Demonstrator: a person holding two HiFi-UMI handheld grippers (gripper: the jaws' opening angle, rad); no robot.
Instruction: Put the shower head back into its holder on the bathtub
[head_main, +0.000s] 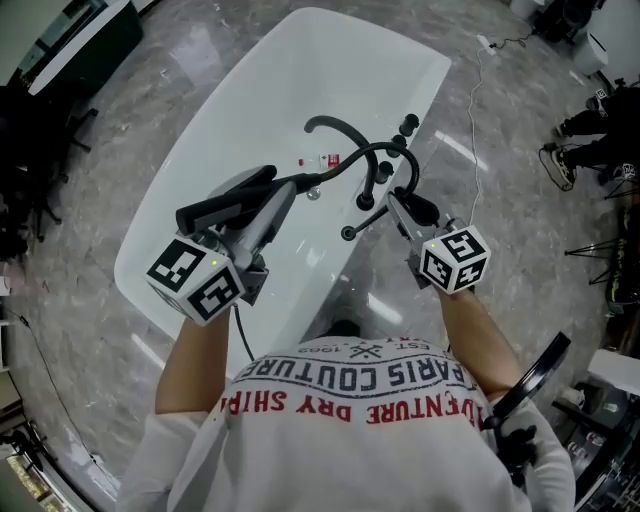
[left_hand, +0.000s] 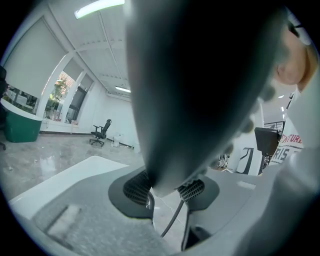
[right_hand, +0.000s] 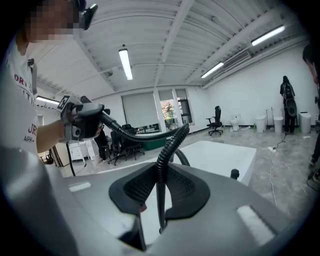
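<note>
Up over bathtub, shower head, hose, open floor around

Bathtub stretches away from me across the floor. My left tongs grip the shower head above the tub's near left. To the right, my right tongs clamp the hose, just near of the taps on the right rim.
</note>
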